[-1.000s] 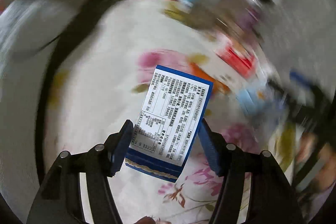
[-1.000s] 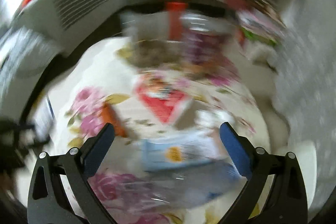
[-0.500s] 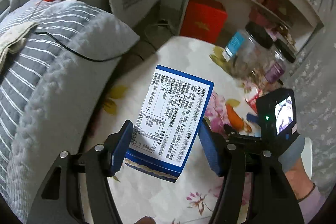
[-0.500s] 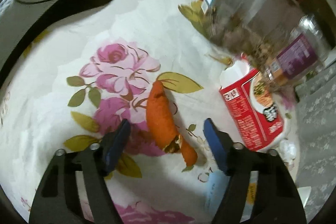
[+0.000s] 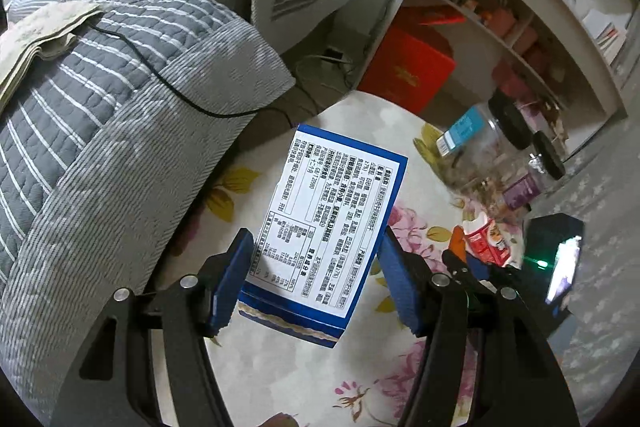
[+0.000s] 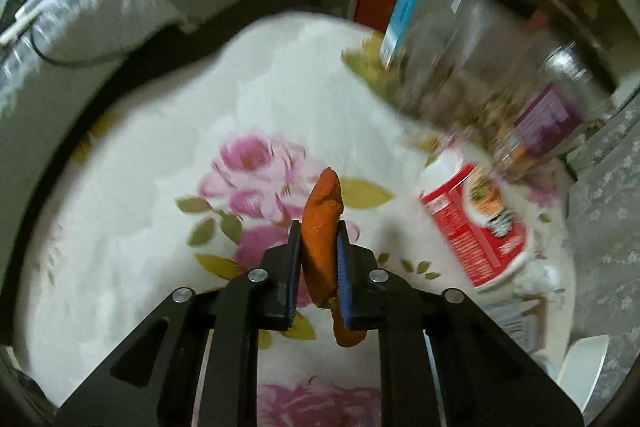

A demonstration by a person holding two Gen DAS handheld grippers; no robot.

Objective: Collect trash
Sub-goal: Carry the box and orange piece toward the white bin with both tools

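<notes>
My left gripper (image 5: 316,271) is shut on a blue box with a white printed label (image 5: 332,223) and holds it above the floral tablecloth (image 5: 360,115). My right gripper (image 6: 319,259) is shut on an orange peel (image 6: 322,223), gripped between the blue pads above the tablecloth (image 6: 160,167). The right gripper also shows at the right of the left wrist view (image 5: 480,267), with the orange tip of the peel (image 5: 456,239) sticking out. A red and white snack packet (image 6: 476,223) lies on the cloth to the right; it also shows in the left wrist view (image 5: 486,239).
Two clear jars with black lids (image 5: 480,147) stand at the table's far right, blurred in the right wrist view (image 6: 460,67). A grey striped sofa (image 5: 100,107) lies left of the table. A red box (image 5: 408,75) and white shelves (image 5: 520,7) are behind.
My right gripper has closed on the orange peel, which lay between its open fingers half a second ago. My left gripper still holds the blue box, which has not shifted in the grip.
</notes>
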